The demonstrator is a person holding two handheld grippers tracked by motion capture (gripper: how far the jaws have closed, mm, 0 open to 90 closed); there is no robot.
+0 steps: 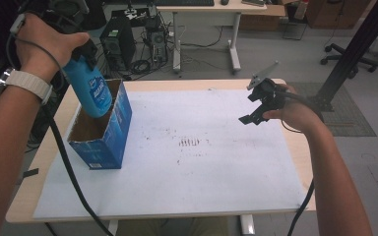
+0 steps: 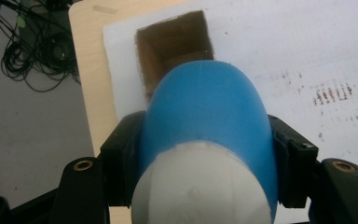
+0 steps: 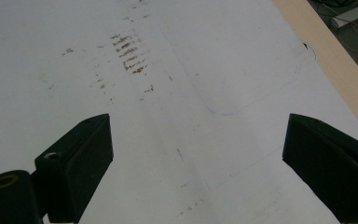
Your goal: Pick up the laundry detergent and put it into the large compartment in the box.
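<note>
we are lowering a blue bottle [image 1: 89,88], clamped in our left gripper [image 2: 205,163], into the open box [image 1: 115,135] at the table's [image 1: 216,84] far left corner; insertion unfinished. our right gripper [image 3: 196,163] is idling wide open, empty.

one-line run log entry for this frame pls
left gripper: shut on blue bottle | bottle: over open box | right gripper: open, holding nothing, above white sheet

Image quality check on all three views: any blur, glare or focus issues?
High view: even lighting, slightly soft, no glare. Left gripper view: the blue plastic bottle is close and out of focus, with a washed-out pale end; the open cardboard box is dark inside. Right gripper view: the white table sheet is sharp and evenly lit.
</note>
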